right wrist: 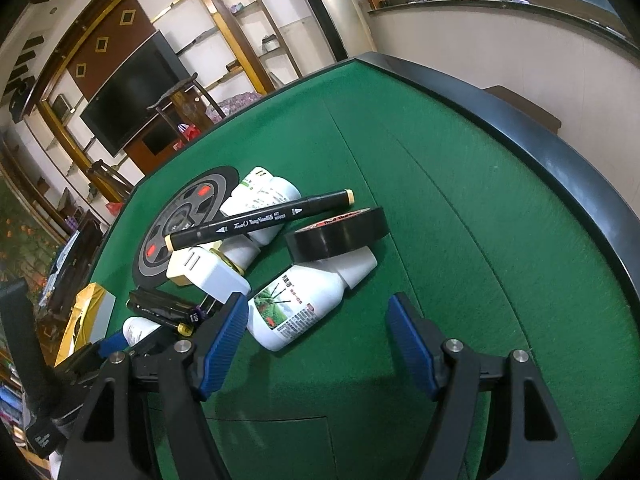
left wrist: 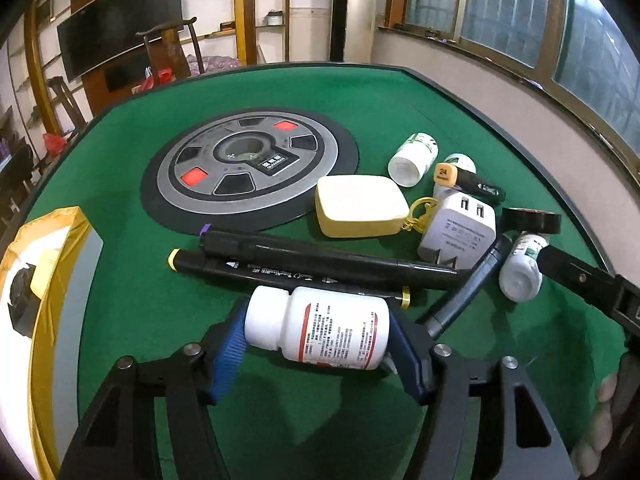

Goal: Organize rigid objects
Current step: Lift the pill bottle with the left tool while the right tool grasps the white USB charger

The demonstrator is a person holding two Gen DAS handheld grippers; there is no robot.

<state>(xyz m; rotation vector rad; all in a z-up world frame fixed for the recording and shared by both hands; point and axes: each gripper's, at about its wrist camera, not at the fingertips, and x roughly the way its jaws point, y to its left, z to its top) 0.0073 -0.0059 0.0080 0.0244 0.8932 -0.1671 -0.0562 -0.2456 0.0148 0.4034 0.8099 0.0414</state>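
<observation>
White pill bottle [left wrist: 320,326] sits pinched lengthwise between left gripper [left wrist: 320,344] pads, just in front of the black markers [left wrist: 320,260] on green felt table [left wrist: 360,96]. Right gripper [right wrist: 316,344] gapes empty beside those markers.

green felt table [left wrist: 360,92] with a round dial panel [left wrist: 248,168] in the middle, TV [left wrist: 116,20] and shelves [left wrist: 264,8] on the far wall, wooden chair [left wrist: 172,44] past the far edge, windows [left wrist: 500,8] on the right

I'm seeing the green felt table [left wrist: 360,96] carrying a round grey disc [left wrist: 248,164], a yellow case [left wrist: 360,205], markers [left wrist: 320,258], white bottles [left wrist: 414,158], a charger [left wrist: 460,232] and black tape [right wrist: 338,234].
</observation>
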